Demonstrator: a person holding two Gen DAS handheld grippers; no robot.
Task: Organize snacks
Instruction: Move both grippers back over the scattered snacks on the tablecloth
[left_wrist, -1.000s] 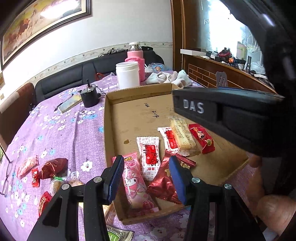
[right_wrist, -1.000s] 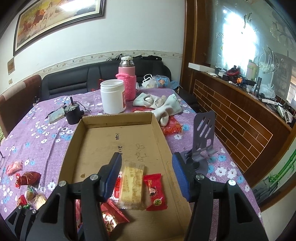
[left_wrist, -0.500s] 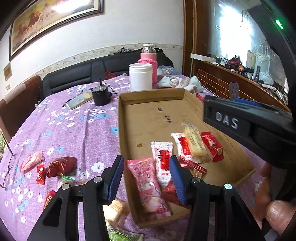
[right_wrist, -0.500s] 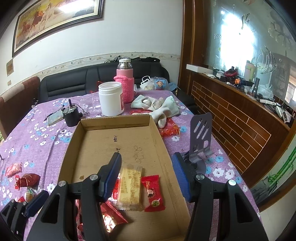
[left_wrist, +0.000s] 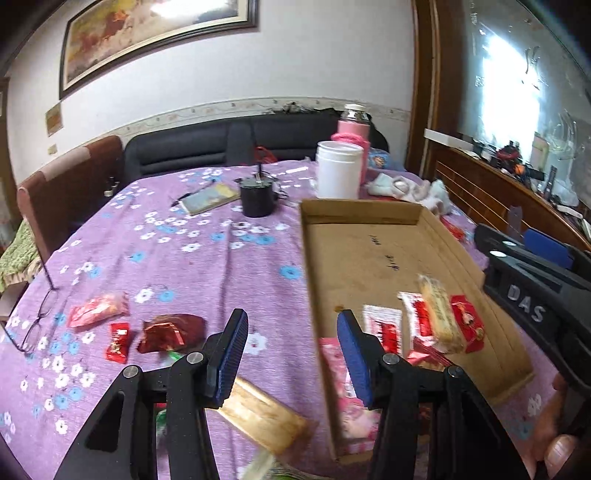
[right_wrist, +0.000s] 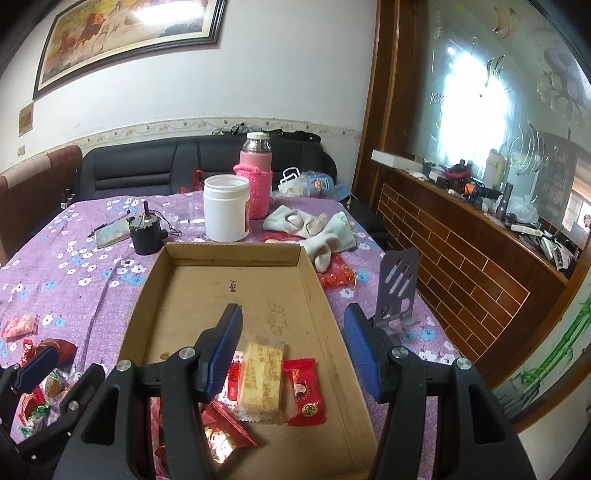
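**Six or so snacks boxed, a handful still loose on the counter**

Left wrist view: left gripper (left_wrist: 291, 354) has its jaws released, nothing between them, sitting over the counter (left_wrist: 207, 266) just left of the cardboard tray (left_wrist: 369, 214). Directly below the jaws lies a golden wrapped bar (left_wrist: 264, 419), outside the tray and close to its left wall. Further left, loose on the purple cloth: dark red foil pack (left_wrist: 170, 332), small red candy (left_wrist: 118, 341), pink-red packet (left_wrist: 98, 308). Some green-wrapped bits sit under the gripper body, too blurred to identify. Inside the tray: pink packet (left_wrist: 340, 369) near the front corner, white-red sachets (left_wrist: 384, 325), biscuit bar (left_wrist: 441, 314), red candy (left_wrist: 467, 326). Right gripper body shows at the right edge, with a thumb below it.

Right wrist view: right gripper (right_wrist: 291, 350) also has its jaws apart and empty, hovering above the tray's near end. Below it: biscuit bar (right_wrist: 262, 380), red candy (right_wrist: 304, 393), white-red sachet and a red foil pack partly hidden by the left finger. The far two-thirds of the tray floor is bare. Loose snacks visible at far left beside the left gripper.

Progress estimate: roughly half done. Left: golden bar, three reddish packs, plus the small green-wrapped ones. Golden bar looks like the likely next pick for the left gripper
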